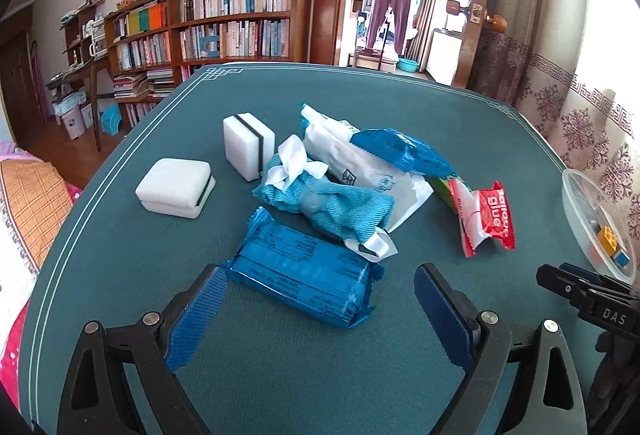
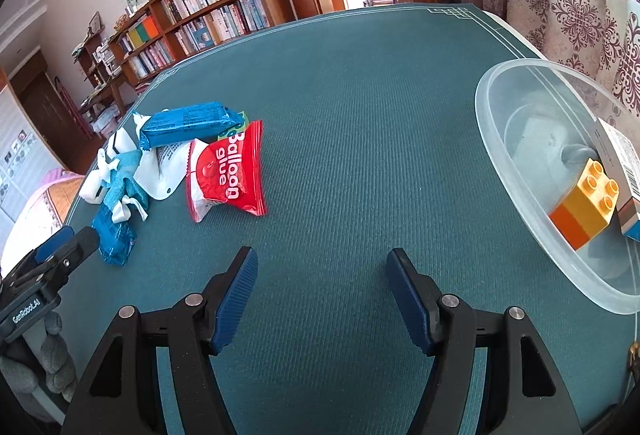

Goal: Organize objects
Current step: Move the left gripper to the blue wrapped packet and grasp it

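My left gripper is open, its jaws standing either side of a blue snack packet on the teal table. Behind it lie a teal cloth bundle with white ribbon, a white wipes pack, another blue packet, a red "Balloon glue" bag and two white sponges. My right gripper is open and empty over bare table. The red bag lies ahead to its left. A clear plastic bowl to its right holds a yellow-orange toy brick and a small box.
The bowl's rim shows at the right edge in the left wrist view, with the right gripper's body in front of it. The left gripper's body shows at the lower left in the right wrist view. Bookshelves and curtains stand beyond the table.
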Available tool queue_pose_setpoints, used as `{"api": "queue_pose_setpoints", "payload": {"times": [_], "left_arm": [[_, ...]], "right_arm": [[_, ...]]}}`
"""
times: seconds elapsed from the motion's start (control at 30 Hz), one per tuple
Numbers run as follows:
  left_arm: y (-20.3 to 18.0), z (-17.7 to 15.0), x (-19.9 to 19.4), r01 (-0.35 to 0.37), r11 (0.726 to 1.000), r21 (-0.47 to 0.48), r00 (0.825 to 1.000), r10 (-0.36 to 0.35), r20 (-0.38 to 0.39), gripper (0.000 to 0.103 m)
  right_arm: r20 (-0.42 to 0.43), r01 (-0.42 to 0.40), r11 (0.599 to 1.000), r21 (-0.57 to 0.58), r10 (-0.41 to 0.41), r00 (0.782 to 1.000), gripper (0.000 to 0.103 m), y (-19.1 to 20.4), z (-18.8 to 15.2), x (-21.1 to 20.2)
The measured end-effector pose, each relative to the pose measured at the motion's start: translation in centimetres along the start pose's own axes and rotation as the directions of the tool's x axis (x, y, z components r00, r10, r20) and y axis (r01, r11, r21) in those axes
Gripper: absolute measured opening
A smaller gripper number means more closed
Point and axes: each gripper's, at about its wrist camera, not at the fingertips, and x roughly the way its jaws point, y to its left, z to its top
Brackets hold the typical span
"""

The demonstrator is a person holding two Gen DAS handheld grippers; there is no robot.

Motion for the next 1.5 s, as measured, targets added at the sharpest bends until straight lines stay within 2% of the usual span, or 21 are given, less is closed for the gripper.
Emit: {"api": "queue_pose_setpoints", "payload": {"times": [0.37,0.67,1.13,1.5], "left_arm": [[2.3,0.2,2.6,-0.075,0.986,-0.151,0.995,0.063,-0.080,0.097],[2.6,1.1,3.7,-0.119,0.970,-0.210,0.990,0.101,-0.094,0.099],[3.7,-0.6,2.9,-0.130,0.980,-0.149,0.987,0.114,-0.114,0.101],[5.5,-1.1,2.2,-0.116,0.981,-0.155,0.989,0.099,-0.112,0.101]], "right_arm": [[0.009,-0.020,1.000,-0.009,0.020,1.000,0.068,0.4,-0.3,0.0],[0.016,-0.024,0.999,-0.025,0.025,1.000,0.069,1.0,-0.6,0.1],[0.015,-0.030,0.999,-0.040,0.031,0.999,0.069,1.7,-1.2,0.1],[-0.004,-0.041,0.997,-0.059,0.041,0.999,0.069,2.6,-1.4,0.3]]}}
